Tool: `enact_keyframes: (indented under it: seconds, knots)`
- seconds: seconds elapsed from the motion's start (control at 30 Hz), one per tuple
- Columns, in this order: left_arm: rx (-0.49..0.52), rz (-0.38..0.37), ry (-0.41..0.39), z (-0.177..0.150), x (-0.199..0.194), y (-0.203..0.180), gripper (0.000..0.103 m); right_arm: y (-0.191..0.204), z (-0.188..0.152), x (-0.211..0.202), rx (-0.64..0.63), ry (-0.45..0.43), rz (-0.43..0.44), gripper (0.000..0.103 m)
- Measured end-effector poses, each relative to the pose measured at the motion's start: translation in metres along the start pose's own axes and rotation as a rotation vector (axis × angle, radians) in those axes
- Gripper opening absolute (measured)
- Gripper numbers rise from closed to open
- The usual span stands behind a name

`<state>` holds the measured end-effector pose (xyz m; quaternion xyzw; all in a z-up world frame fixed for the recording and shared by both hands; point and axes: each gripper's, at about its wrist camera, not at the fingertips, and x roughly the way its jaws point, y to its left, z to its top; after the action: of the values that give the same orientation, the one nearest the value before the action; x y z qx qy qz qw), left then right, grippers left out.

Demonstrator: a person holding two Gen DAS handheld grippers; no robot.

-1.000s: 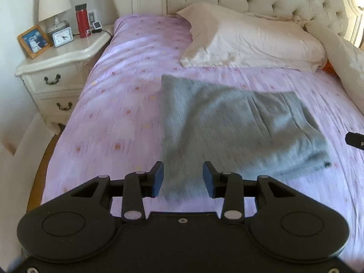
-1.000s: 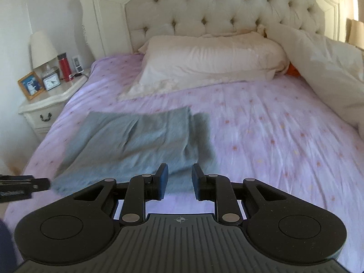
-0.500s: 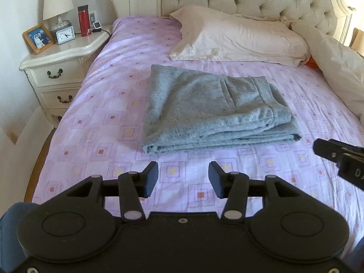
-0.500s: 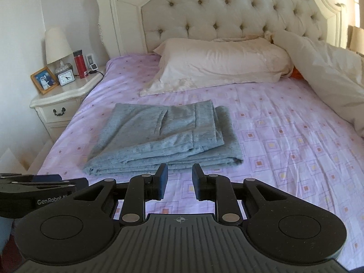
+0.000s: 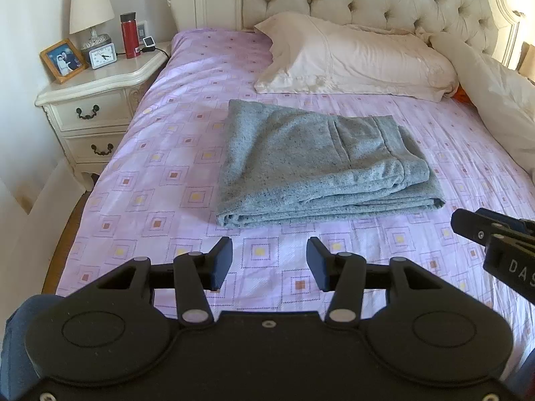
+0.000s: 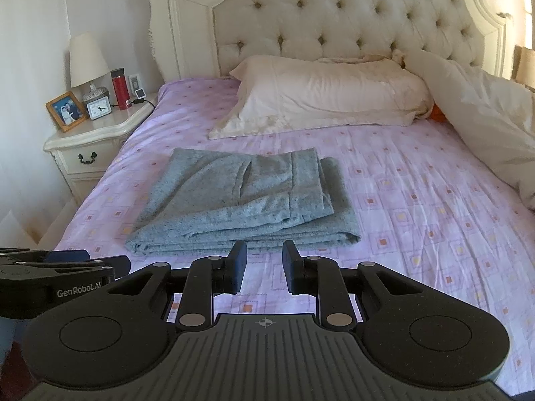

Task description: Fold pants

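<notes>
You have drawn both tools back toward yourself: a second ago the fingers hung right over the near edge of the cloth, and now a strip of bare sheet separates them from it. That reads to me as the last fold being finished and let go.

The bed (image 5: 160,153) fills both views, its lilac sheet printed with small squares, with a tufted headboard (image 6: 334,23) at twelve o'clock. A cream duvet (image 6: 485,117) is heaped at two o'clock, and a pale pillow (image 5: 351,60) lies just beyond the garment. The pants (image 5: 311,163), grey and fleecy, sit at twelve o'clock from the left camera and eleven o'clock from the right, stacked in several layers in a rough rectangle, lower layer poking out on the right.

The nightstand (image 5: 97,100) stands at ten o'clock, carrying a lamp (image 5: 91,6), a red flask (image 5: 129,35), a clock (image 5: 103,55) and a framed photo (image 5: 63,60).

Your left gripper (image 5: 269,264) is spread wide and carries nothing; your right gripper (image 6: 264,267) is parted more narrowly, also carrying nothing. I would judge the task essentially complete.
</notes>
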<state>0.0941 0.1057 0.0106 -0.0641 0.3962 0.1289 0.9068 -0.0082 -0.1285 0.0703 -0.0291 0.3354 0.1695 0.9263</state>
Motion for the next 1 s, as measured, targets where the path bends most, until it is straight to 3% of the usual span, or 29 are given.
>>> enact_keyframes:
  seconds: [1.0]
  knots:
    - [0.009,0.003,0.010,-0.0004,0.0003,0.0002,0.056,0.0034,-0.0024,0.0040,0.002,0.012,0.008,0.023]
